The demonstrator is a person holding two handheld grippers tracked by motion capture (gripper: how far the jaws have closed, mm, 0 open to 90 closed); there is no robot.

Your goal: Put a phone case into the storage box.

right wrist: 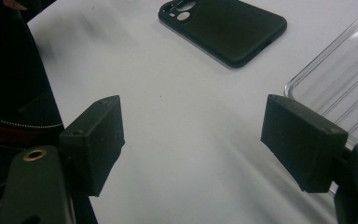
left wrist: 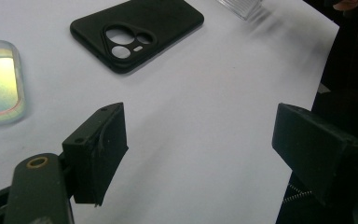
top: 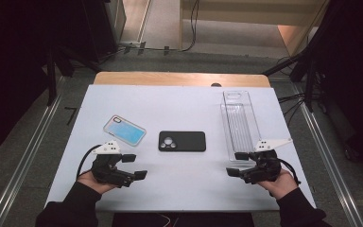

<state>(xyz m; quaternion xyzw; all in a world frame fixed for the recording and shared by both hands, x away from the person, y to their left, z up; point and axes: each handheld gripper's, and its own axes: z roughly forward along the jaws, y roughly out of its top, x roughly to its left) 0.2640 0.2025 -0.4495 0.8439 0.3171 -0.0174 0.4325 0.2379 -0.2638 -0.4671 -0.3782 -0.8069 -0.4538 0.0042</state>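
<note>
So we're holding the left gripper point(top: 134, 166) just above the near left part of the white table point(top: 184, 189), jaws standing wide apart with nothing between them; in the left gripper view we're only seeing bare tabletop in the gap. The right gripper point(top: 237, 164) is doing the same thing on the near right side; jaws spread, nothing pinched, pointing inward toward the middle of the table.

Moving outward from there; the black phone case point(top: 182, 141) is lying flat in the middle of the table, back side up with the camera cutouts showing, sitting roughly between the two grippers but a bit further away from us, and neither gripper is touching it. In the left gripper view we're looking at it point(left wrist: 137, 32) up ahead of the jaws; same story in the right gripper view point(right wrist: 223, 28).

Just beyond the left gripper we're seeing a shiny blue-ish phone case point(top: 124, 129) lying tilted on the table, apart from the black one; over by the right gripper a long clear plastic tray point(top: 240, 124) is lying flat, its near end just beside the right jaws.
</note>
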